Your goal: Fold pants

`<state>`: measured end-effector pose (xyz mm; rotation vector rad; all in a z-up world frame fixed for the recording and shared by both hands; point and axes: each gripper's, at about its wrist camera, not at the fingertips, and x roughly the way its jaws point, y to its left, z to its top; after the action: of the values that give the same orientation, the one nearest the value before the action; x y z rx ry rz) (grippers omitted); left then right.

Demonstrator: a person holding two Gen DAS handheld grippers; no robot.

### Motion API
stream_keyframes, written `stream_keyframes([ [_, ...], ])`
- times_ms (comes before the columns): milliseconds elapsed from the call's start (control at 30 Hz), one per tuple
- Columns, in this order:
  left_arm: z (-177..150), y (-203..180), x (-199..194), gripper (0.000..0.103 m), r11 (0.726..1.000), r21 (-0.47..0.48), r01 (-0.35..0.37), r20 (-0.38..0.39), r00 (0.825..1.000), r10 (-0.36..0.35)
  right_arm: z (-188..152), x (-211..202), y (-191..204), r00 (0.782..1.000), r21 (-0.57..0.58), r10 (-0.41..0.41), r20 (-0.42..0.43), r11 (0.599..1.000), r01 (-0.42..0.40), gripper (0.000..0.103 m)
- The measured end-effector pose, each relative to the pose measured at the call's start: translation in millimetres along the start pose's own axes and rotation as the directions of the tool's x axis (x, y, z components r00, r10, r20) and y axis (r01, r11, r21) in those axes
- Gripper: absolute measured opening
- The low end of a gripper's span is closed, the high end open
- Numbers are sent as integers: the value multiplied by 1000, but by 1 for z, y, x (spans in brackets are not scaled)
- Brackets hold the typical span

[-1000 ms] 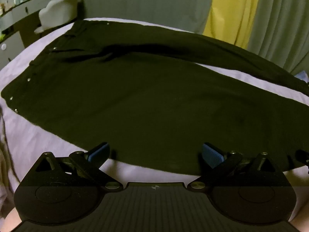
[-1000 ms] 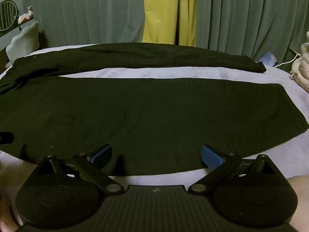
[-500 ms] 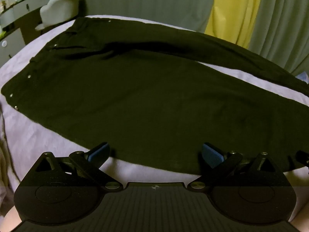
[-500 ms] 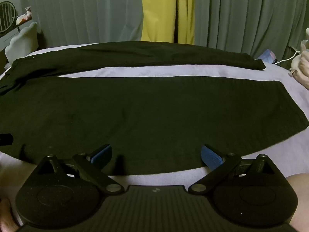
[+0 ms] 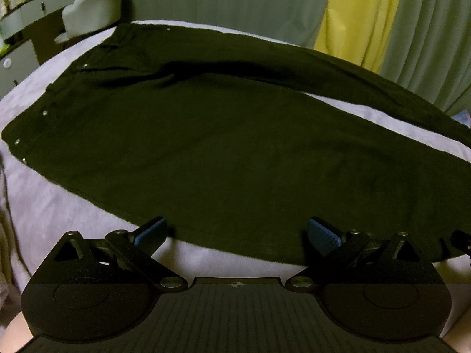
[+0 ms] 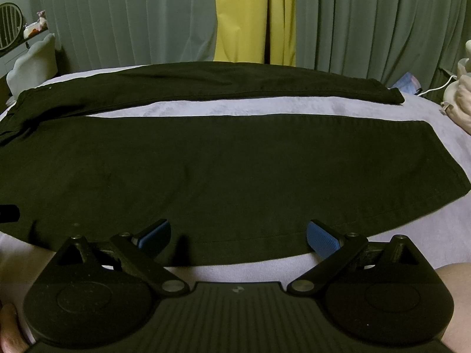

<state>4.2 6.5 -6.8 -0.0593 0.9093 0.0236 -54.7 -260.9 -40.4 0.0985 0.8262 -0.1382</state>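
Black pants (image 5: 223, 153) lie spread flat on a pale lilac bed (image 5: 50, 206), waistband with metal rivets at the left, both legs running right. In the right wrist view the two legs (image 6: 223, 170) lie apart with a strip of sheet between them, hems at the right. My left gripper (image 5: 237, 232) stands open over the near edge of the upper leg, nothing between its blue pads. My right gripper (image 6: 238, 234) is open too, hovering at the near edge of the lower leg. The tip of the right gripper (image 5: 460, 239) shows at the left view's right edge.
Grey-green curtains with a yellow panel (image 6: 253, 17) hang behind the bed. A white scalloped chair back (image 5: 94, 8) and shelving stand at the far left. A white cable and a cream object (image 6: 459, 94) lie at the bed's far right. Bare sheet (image 6: 241, 270) runs along the near edge.
Both grippers have crept slightly forward toward the pants' near edge and stayed open. The pants have not moved.
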Motion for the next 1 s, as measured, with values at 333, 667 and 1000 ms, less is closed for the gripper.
stream_keyframes([
  [333,0,1,2,103,1000,-4,1,-5,1000,-1,-2,2,2,1000,12,-3,-5,1000,3,99],
  [667,1,2,2,103,1000,-6,3,-7,1000,-3,-1,2,3,1000,15,-3,-9,1000,3,99],
  [1000,0,2,4,103,1000,-10,4,-10,1000,-4,-2,1,3,1000,20,-2,-11,1000,2,99],
])
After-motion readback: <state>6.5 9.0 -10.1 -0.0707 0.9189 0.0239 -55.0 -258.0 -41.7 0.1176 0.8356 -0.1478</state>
